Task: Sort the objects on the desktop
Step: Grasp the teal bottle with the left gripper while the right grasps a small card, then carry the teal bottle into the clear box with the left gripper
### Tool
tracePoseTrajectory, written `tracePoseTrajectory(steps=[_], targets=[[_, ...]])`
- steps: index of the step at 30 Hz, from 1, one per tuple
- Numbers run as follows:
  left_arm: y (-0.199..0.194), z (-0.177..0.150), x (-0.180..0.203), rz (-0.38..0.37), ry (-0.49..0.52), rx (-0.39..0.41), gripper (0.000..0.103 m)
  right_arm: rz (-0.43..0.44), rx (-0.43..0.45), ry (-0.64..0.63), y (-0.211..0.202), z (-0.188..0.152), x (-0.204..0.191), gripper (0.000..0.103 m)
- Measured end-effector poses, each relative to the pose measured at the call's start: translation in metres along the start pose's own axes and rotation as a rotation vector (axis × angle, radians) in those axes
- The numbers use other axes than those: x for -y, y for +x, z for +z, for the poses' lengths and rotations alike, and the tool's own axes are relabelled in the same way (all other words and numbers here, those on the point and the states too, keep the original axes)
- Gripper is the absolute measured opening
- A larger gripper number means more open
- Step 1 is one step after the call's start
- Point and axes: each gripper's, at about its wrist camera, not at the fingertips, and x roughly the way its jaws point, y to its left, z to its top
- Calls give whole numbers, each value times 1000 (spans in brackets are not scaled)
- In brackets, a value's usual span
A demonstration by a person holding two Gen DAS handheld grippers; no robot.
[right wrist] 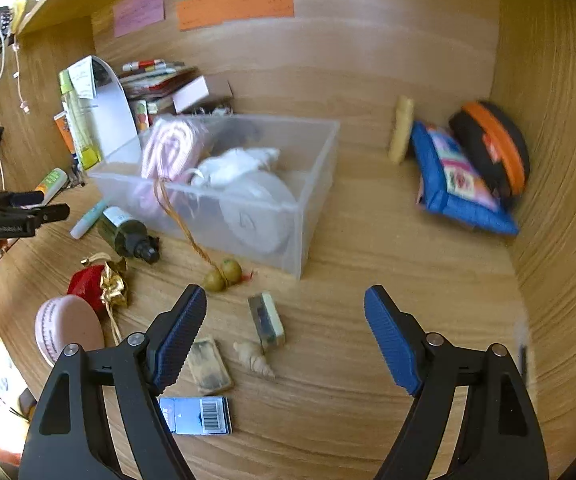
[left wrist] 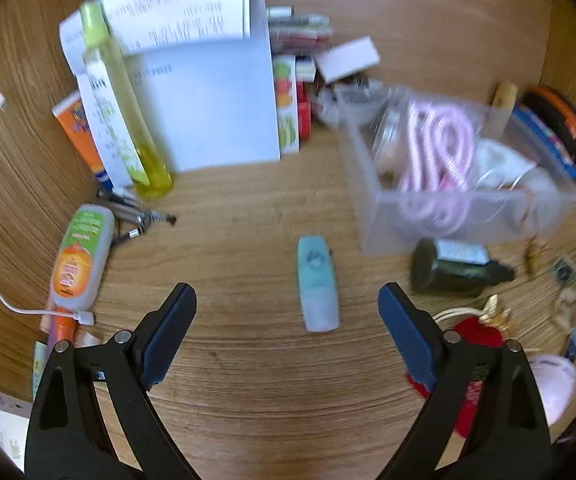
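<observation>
Both claws hang spread wide over the wooden desk (right wrist: pixel 388 240), nothing between their pads. Ahead of the left gripper (left wrist: pixel 288 308) lies a pale blue tube (left wrist: pixel 318 284), flat on open desk, just short of the clear plastic bin (left wrist: pixel 464 208) and near the dark green bottle (left wrist: pixel 452 266) lying on its side at the bin's front corner. Seemingly the tube is the next thing to sort. It looks light and smooth, likely a stiff plastic that could roll or squirt out of a hard pinch; a hold across its middle, jaws square to its length, should serve best. The bottle looks heavier and possibly glass, so a grip on its body rather than the thin neck would be safer.

Below the right gripper (right wrist: pixel 285 308), also agape and empty, sit small pieces near the desk's front edge: a worn eraser (right wrist: pixel 265 320), a flat smudged block (right wrist: pixel 209 366), a little shell (right wrist: pixel 253 358) and a blue card with a barcode (right wrist: pixel 195 416). These are light; the shell looks brittle, and the card lies too flat for an easy pinch. The bin, near the desk's middle, already holds a pink cord (right wrist: pixel 171 148) and white cloth (right wrist: pixel 239 164).
</observation>
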Motion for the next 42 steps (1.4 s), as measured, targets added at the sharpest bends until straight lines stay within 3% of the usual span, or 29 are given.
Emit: tracePoseTrajectory(steps=[5,7,11,12,14,20,25,27,29,35,42], targets=[[18,-3,2,-1,-3,-26,92,29,-69,-2,20,-7,1,79],[22,-2,3,-2,-1,-34,77,34,-74,-8,23,-8,0,78],[28,0,5,-11,-5,-45,72,36,-63,-39,26,-5,-5,75],[28,1,6,-15,-3,-43,71,38,-66,-45,27,-4,-5,73],[31,2,6,-15,-2,-41,65,49,-80,-54,31,-3,-6,58],[41,4,9,-18,3,-56,54,77,-121,-54,42,-3,-4,38],[49,6,6,-17,-25,-59,53,136,-145,-33,45,-2,-2,36],[51,7,3,-37,-41,-59,47,129,-151,-40,47,-1,-2,32],[51,8,3,-31,-43,-51,41,125,-160,-44,49,-2,-3,21],[50,3,2,-34,-42,-30,25,103,-155,-60,50,-6,-4,15],[48,-1,-2,-41,-70,-21,25,92,-127,-58,46,-6,-1,15]])
